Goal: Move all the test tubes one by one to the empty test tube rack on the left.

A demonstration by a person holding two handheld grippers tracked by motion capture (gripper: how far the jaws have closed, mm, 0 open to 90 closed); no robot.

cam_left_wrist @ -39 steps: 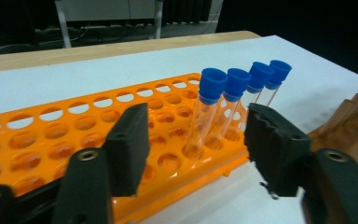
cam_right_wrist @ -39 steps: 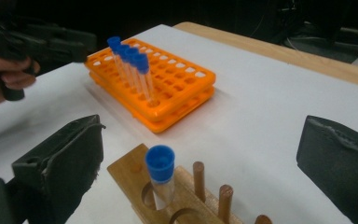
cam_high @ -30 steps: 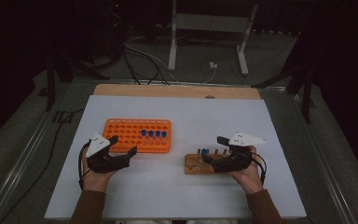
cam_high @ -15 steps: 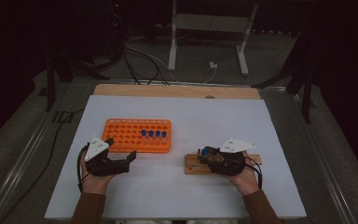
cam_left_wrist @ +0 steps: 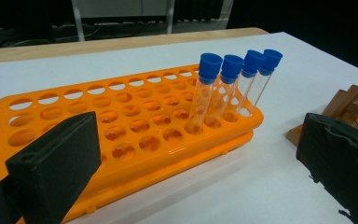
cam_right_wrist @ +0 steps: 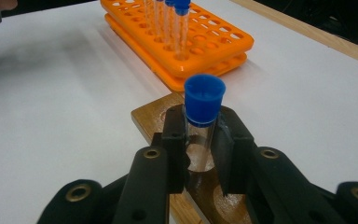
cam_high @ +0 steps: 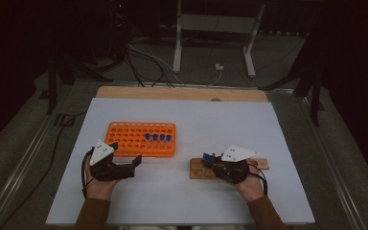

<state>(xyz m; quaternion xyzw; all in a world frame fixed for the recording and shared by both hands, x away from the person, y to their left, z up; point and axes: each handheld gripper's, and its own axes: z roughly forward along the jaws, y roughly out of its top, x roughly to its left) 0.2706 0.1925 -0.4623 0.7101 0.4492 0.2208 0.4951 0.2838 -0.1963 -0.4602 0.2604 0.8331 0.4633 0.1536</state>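
Observation:
An orange tube rack lies left of centre on the white table, with several blue-capped tubes standing in its right part. My left gripper sits at the rack's near edge. Its jaws have just been opening, and they stand open and wide apart with nothing between them. To the right lies a wooden block with round holes. One blue-capped tube stands upright in the block. My right gripper has just been closing and its pads press on that tube's glass below the cap.
The table's wooden far edge runs behind the rack. Cables and a metal stand's legs lie on the dark floor beyond. Bare white surface lies between the rack and the block, and in front of both hands.
The right gripper's jaws have come together on the tube in the wooden block. The left gripper's jaws have spread a little wider; both hands stay roughly in place.

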